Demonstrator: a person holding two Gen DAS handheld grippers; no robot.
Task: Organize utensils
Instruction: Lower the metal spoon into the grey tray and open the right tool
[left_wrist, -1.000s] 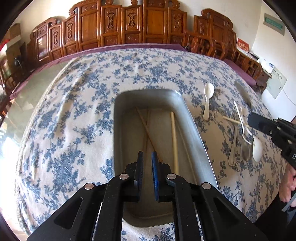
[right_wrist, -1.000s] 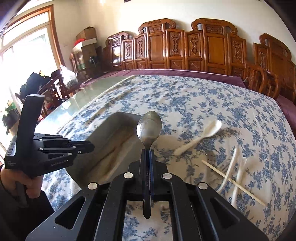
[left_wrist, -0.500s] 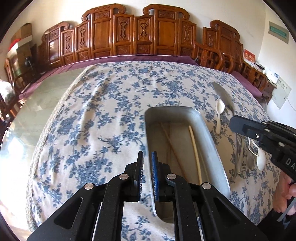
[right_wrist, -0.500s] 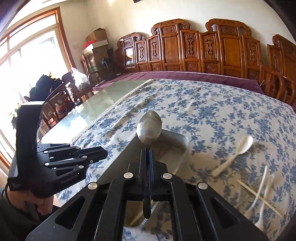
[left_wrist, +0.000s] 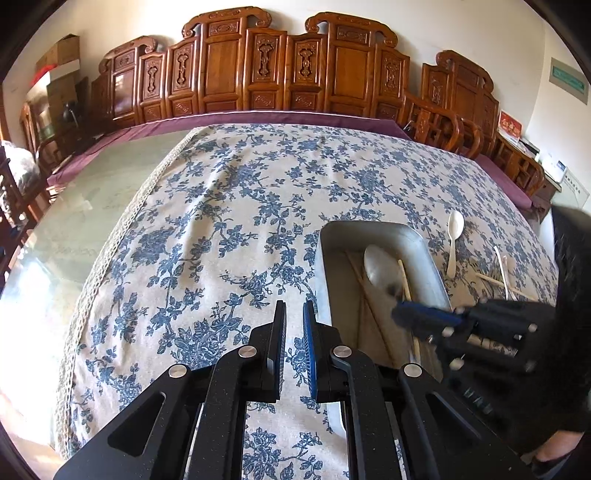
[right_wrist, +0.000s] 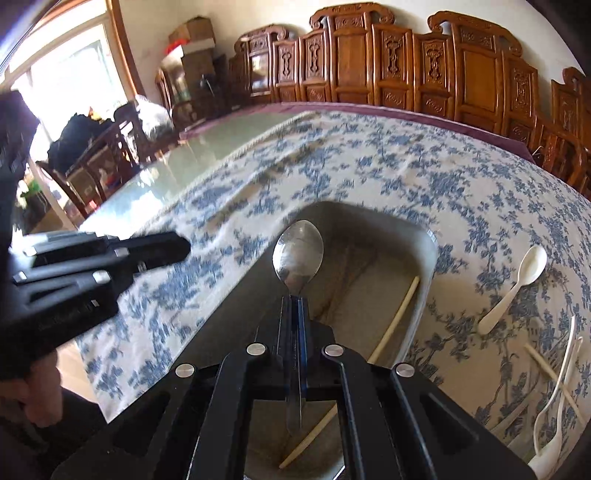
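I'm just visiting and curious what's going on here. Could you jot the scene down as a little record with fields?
Surface: blue floral tablecloth
Container: metal tray
Already in tray: wooden chopsticks
Right gripper: shut on metal spoon, over the tray
Left gripper: nearly shut, empty, above the cloth beside the tray
Outside tray: white spoon, more white utensils, one chopstick

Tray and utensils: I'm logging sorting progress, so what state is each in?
Metal tray: holds chopsticks.
Metal spoon: clamped in right tongs, above tray.
Left tongs: shut, empty.
White spoon: loose on tablecloth.
Chopstick: outside tray.
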